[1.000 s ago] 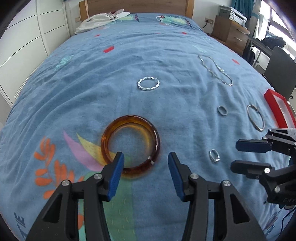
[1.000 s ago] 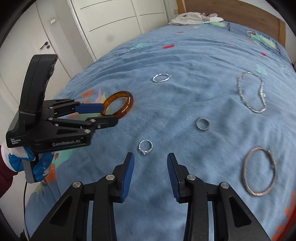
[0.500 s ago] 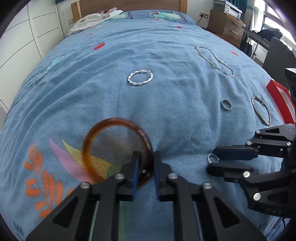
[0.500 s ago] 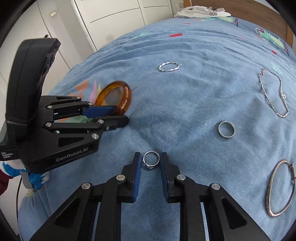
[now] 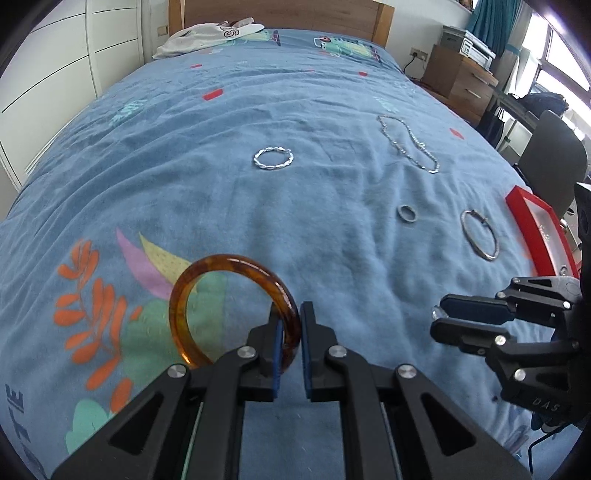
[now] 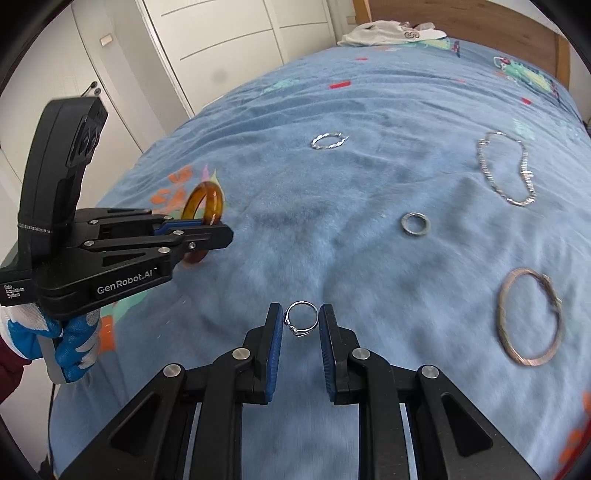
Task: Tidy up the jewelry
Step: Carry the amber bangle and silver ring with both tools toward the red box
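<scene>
An amber bangle (image 5: pixel 229 260) stands tilted up on edge over the blue bedspread (image 5: pixel 295 229), with my left gripper (image 5: pixel 290 332) shut on its right rim. In the right wrist view the amber bangle (image 6: pixel 207 199) shows past the left gripper (image 6: pixel 218 230). My right gripper (image 6: pixel 301 325) is shut on a small silver ring (image 6: pixel 303 303), which sits upright between the blue pads. In the left wrist view the right gripper (image 5: pixel 439 319) is low on the right. A red jewelry box (image 5: pixel 524 218) lies at the bed's right edge.
Loose on the bedspread are a twisted silver bracelet (image 5: pixel 273 158), a chain necklace (image 5: pixel 406 144), a plain silver ring (image 5: pixel 407 213) and a thin hoop bangle (image 5: pixel 491 257). White clothing (image 5: pixel 207 33) lies near the headboard. A chair (image 5: pixel 554 162) and wooden drawers (image 5: pixel 458 77) stand to the right.
My left gripper closed on the amber bangle and tipped it up off the bedspread. My right gripper moved onto the small silver ring and closed on it.
</scene>
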Demonstrator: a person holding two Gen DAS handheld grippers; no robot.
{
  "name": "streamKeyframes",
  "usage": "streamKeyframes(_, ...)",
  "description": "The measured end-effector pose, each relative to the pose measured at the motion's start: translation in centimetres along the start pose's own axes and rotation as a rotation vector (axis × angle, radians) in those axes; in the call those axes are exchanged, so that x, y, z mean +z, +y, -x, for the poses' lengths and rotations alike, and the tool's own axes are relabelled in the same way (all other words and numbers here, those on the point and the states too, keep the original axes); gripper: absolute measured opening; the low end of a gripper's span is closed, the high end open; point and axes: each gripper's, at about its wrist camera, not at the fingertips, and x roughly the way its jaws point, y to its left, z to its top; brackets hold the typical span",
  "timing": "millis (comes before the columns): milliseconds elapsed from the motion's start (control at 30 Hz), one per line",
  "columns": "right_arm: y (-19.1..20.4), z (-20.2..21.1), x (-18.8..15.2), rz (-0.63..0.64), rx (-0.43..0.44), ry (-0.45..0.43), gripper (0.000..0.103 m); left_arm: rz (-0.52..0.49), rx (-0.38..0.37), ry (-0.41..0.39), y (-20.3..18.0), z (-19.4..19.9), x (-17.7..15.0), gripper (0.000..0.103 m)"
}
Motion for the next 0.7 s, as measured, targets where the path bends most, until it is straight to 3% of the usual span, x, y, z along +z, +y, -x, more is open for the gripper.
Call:
streamKeyframes(267, -0.2, 6.7, -3.3, -0.039, -0.043, -0.064, 0.020, -0.036, -0.025, -0.051, -3.8, 5.0, -1.6, 0.008)
streamKeyframes(700, -4.1, 17.9, -11.1, -0.149, -0.164, -0.175, 0.020, -0.138, -0.115, -0.096, -14.9, 10.7, -3.2, 0.008)
